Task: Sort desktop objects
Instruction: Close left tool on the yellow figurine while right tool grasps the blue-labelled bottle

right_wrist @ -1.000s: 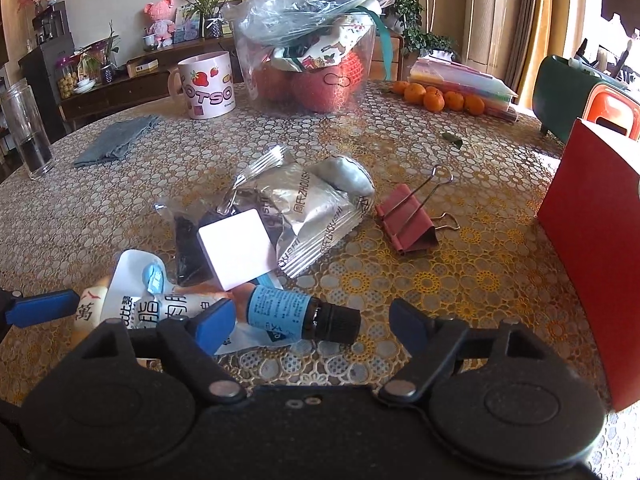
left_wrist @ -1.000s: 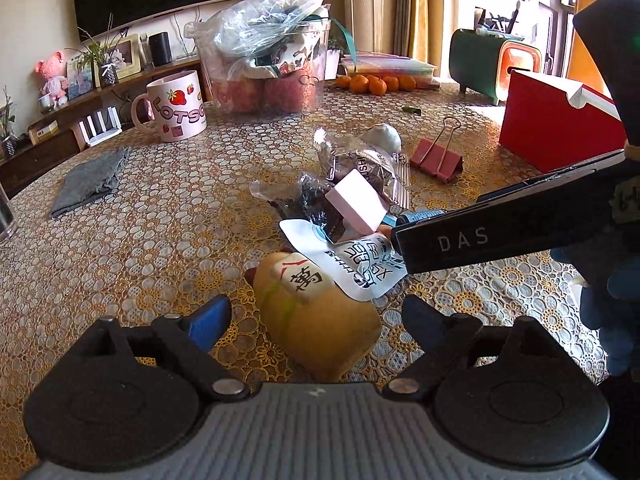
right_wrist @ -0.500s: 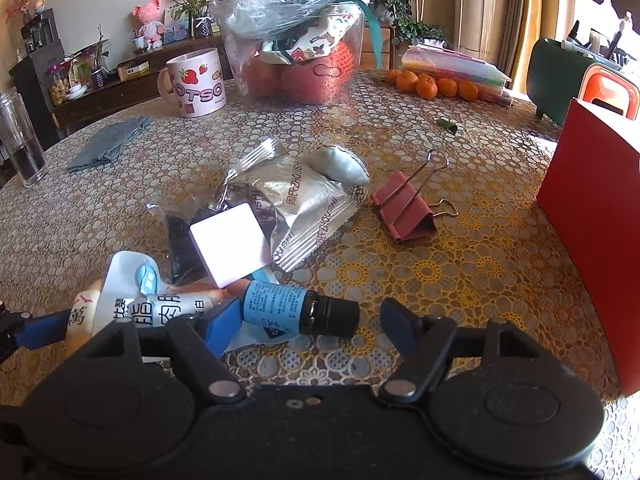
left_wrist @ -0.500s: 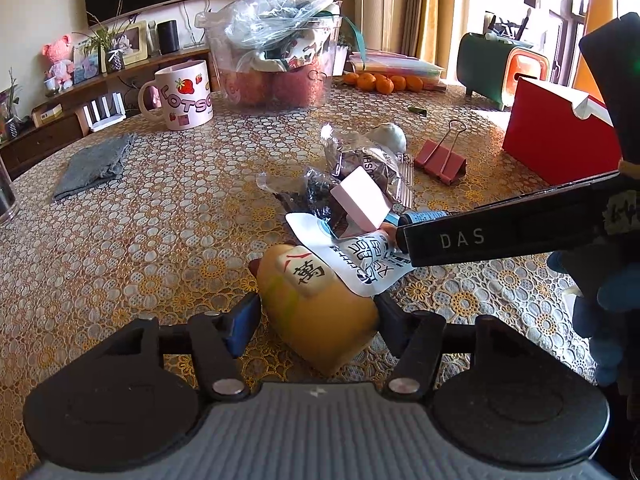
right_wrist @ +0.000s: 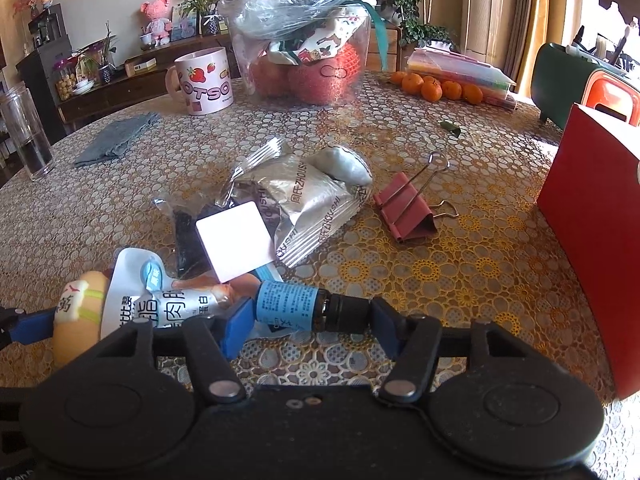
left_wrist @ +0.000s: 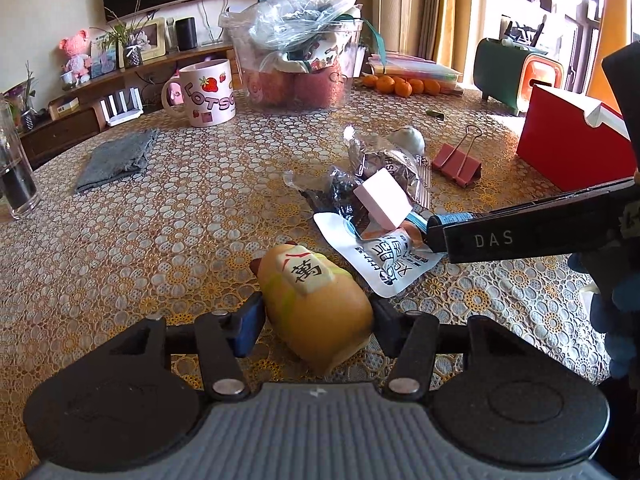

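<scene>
My left gripper (left_wrist: 316, 316) is shut on a yellow squishy toy (left_wrist: 316, 304) with a mahjong tile on top, lying on the lace tablecloth. My right gripper (right_wrist: 310, 316) is shut on a small dark bottle with a blue label (right_wrist: 296, 310), lying on its side. Beside them lie a white pouch (right_wrist: 160, 304), a pink eraser block (right_wrist: 236, 240), silver snack packets (right_wrist: 312, 204) and a pink binder clip (right_wrist: 408, 212). The right gripper's arm shows in the left wrist view (left_wrist: 532, 232), and the toy shows in the right wrist view (right_wrist: 76, 320).
A red box (right_wrist: 596, 220) stands at the right. At the back are a strawberry mug (left_wrist: 208, 92), a clear tub with a plastic bag (left_wrist: 296, 64), oranges (left_wrist: 400, 84), a grey cloth (left_wrist: 116, 160) and a glass (left_wrist: 14, 176) at the left edge.
Both grippers closed: the left's fingers came in onto the yellow toy, the right's onto the blue-label bottle. Both also moved slightly forward.
</scene>
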